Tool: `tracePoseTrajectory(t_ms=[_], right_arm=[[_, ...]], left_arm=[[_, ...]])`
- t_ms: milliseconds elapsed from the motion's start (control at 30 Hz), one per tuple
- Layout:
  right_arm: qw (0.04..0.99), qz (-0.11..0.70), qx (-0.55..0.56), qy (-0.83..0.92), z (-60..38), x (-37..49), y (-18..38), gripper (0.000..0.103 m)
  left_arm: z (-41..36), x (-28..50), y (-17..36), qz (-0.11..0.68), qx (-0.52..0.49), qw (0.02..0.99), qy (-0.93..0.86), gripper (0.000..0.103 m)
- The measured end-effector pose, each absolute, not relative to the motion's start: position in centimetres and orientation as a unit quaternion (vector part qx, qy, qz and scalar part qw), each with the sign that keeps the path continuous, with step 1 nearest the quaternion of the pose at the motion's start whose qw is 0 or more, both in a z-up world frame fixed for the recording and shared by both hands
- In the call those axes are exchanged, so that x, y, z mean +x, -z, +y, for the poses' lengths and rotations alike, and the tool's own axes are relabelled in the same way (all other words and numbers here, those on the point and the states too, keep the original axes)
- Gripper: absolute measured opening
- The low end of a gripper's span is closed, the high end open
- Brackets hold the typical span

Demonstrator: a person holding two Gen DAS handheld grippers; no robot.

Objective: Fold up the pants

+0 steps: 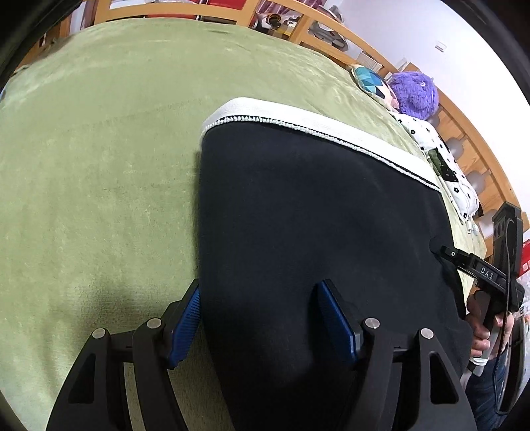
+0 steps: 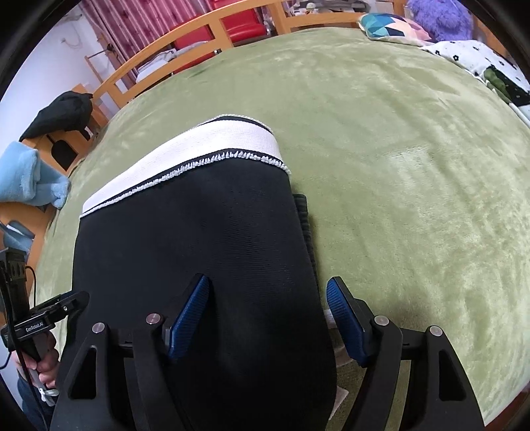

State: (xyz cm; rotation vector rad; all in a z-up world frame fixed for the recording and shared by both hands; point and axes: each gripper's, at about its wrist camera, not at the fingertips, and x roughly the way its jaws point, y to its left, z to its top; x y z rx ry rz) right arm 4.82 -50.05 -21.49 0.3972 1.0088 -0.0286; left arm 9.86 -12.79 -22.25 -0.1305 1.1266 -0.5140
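Dark navy knit pants with a broad white elastic waistband [image 1: 314, 212] lie flat on the green plush bedspread [image 1: 99, 185], already doubled into a compact rectangle, waistband at the far edge away from the person.

Left gripper [image 1: 261, 326]: blue ribbed pads spread apart, straddling the near left edge of the fabric. One pad sits over the bedspread, the other over the cloth. Nothing pinched.

Right gripper [image 2: 268, 320]: same story mirrored at the near right edge, jaws apart, no fabric clamped. A ribbed dark layer peeks out from under the top layer on that side, so the stack isn't perfectly flush.

My read: both grippers are at the near corners, one per side, because that's where you'd take hold for a symmetric fold toward the waistband, or where you'd let go after one. Can't tell which from this.

Cushions, a purple plush toy [image 1: 415, 94] and patterned bedding sit well clear at the far edge by the wooden bed frame [image 1: 331, 30]. No interference.
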Motion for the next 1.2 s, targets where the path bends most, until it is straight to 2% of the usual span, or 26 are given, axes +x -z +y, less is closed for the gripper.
tracePoseTrajectory(t_ms=[367, 567, 600, 633, 667, 700, 733, 800, 933, 1000, 1133, 1200], right_arm=[[0.859, 0.474, 0.191, 0.018, -50.1, 4.9, 21.5, 0.073], [0.823, 0.484, 0.29, -0.058, -52.8, 5.6, 24.1, 0.08], [0.82, 0.484, 0.299, -0.067, -53.0, 5.7, 24.3, 0.08], [0.819, 0.48, 0.305, -0.075, -53.1, 5.8, 24.4, 0.078], [0.819, 0.476, 0.307, -0.088, -52.9, 5.8, 24.4, 0.073], [0.821, 0.473, 0.307, -0.093, -52.8, 5.8, 24.2, 0.066], [0.825, 0.471, 0.299, -0.088, -52.6, 5.8, 24.0, 0.065], [0.832, 0.465, 0.29, -0.081, -52.3, 5.6, 23.3, 0.06], [0.843, 0.441, 0.301, -0.07, -52.0, 4.8, 20.6, 0.041], [0.853, 0.434, 0.285, -0.063, -50.5, 5.0, 18.6, 0.034], [0.852, 0.424, 0.297, -0.075, -47.3, 6.5, 16.3, 0.024], [0.853, 0.421, 0.293, -0.091, -44.3, 8.0, 15.7, 0.023]], left_arm=[[-13.1, 10.6, 22.9, 0.532, -0.084, 0.806, 0.245, 0.071], [-13.7, 12.0, 23.4, 0.54, -0.103, 0.791, 0.267, 0.07], [-13.8, 12.2, 23.5, 0.542, -0.107, 0.788, 0.271, 0.065], [-13.8, 12.4, 23.6, 0.545, -0.11, 0.785, 0.273, 0.059], [-13.8, 12.5, 23.5, 0.544, -0.112, 0.783, 0.278, 0.055], [-13.7, 12.5, 23.3, 0.541, -0.114, 0.784, 0.281, 0.043], [-13.5, 12.5, 22.9, 0.535, -0.116, 0.787, 0.286, 0.034], [-13.0, 12.6, 22.3, 0.529, -0.129, 0.784, 0.298, 0.025], [-11.8, 12.8, 20.2, 0.512, -0.152, 0.779, 0.328, 0.022], [-11.0, 13.0, 19.2, 0.503, -0.151, 0.782, 0.335, 0.022], [-7.0, 14.4, 17.0, 0.485, -0.163, 0.794, 0.328, 0.021], [-4.5, 15.2, 15.5, 0.471, -0.154, 0.812, 0.309, 0.021]])
